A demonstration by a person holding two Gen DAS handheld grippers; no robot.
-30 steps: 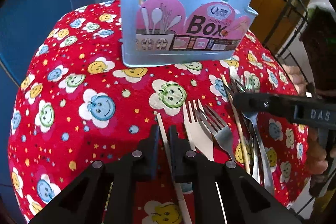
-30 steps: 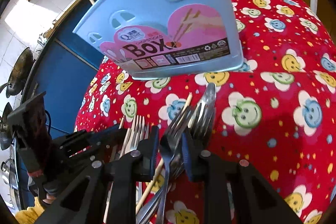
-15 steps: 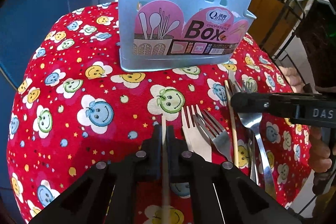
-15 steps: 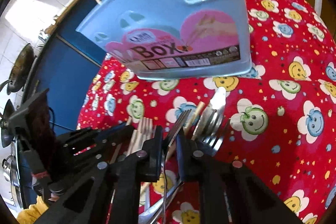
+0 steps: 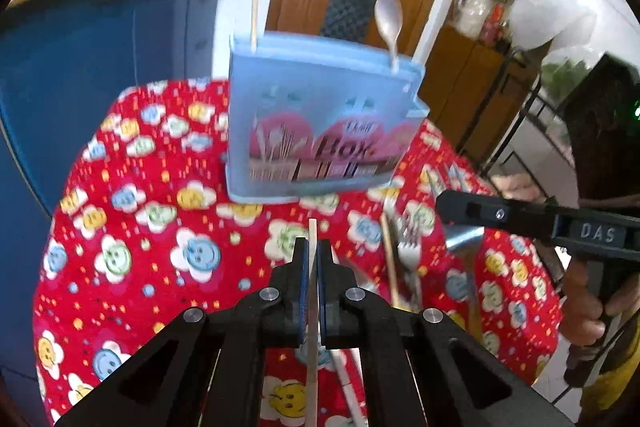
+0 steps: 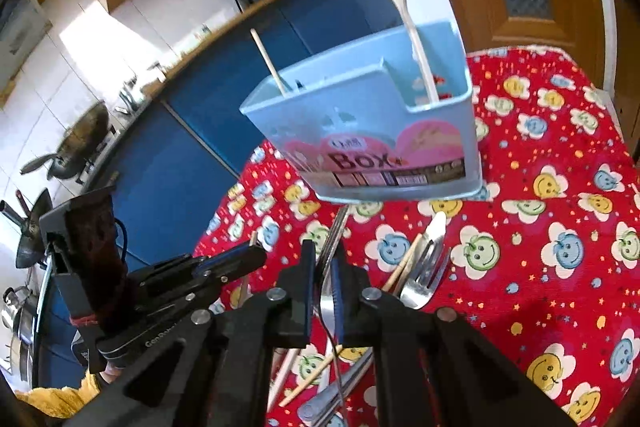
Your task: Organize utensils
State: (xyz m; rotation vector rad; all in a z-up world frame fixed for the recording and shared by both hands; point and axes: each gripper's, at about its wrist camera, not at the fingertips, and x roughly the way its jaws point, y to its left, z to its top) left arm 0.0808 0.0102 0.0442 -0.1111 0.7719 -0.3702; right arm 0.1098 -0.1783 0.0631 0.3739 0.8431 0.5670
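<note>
left gripper (image 5: 313,257): my jaws clamped on a chopstick (image 5: 313,231)
right gripper (image 6: 322,259): jaws pinching a fork (image 6: 334,235)
box (image 6: 372,131): upright ahead, spoon (image 6: 404,11) inside

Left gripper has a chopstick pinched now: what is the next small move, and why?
Probably carry the chopstick up toward the blue box and its left compartment, where another chopstick already stands. The left gripper is shut on it, and the box's top is open.

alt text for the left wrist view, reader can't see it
The left gripper is shut on a chopstick, pointing at a blue utensil box holding a chopstick and white spoon. Forks lie on the red smiley tablecloth.
</note>
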